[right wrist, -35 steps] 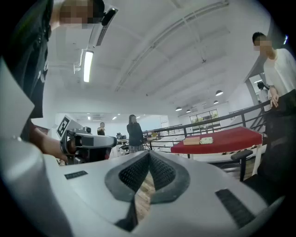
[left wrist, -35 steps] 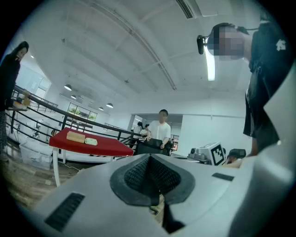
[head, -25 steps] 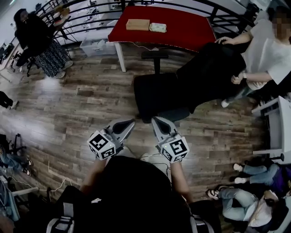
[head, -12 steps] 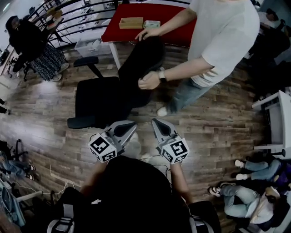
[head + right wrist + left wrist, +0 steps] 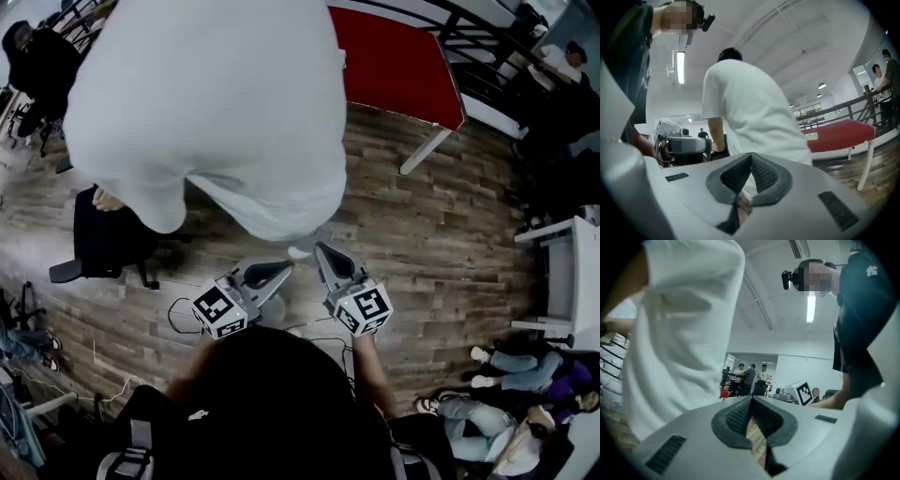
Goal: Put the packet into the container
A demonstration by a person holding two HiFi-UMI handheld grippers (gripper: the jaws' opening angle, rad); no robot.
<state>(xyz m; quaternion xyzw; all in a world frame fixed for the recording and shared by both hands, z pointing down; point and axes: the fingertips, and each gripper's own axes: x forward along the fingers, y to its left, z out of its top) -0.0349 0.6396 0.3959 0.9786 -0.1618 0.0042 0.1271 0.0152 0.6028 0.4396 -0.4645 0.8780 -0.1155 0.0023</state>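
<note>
A person (image 5: 216, 103) in a white shirt bends just ahead of both grippers, between them and the one red table (image 5: 394, 66). Bare floor (image 5: 441, 244) lies open to the person's right, up to the table's leg. One black chair (image 5: 108, 234) stands to the left. The left gripper (image 5: 279, 270) and the right gripper (image 5: 322, 249) each have their jaws pressed together on nothing. One pale packet (image 5: 813, 136) lies on the table, well apart from both.
</note>
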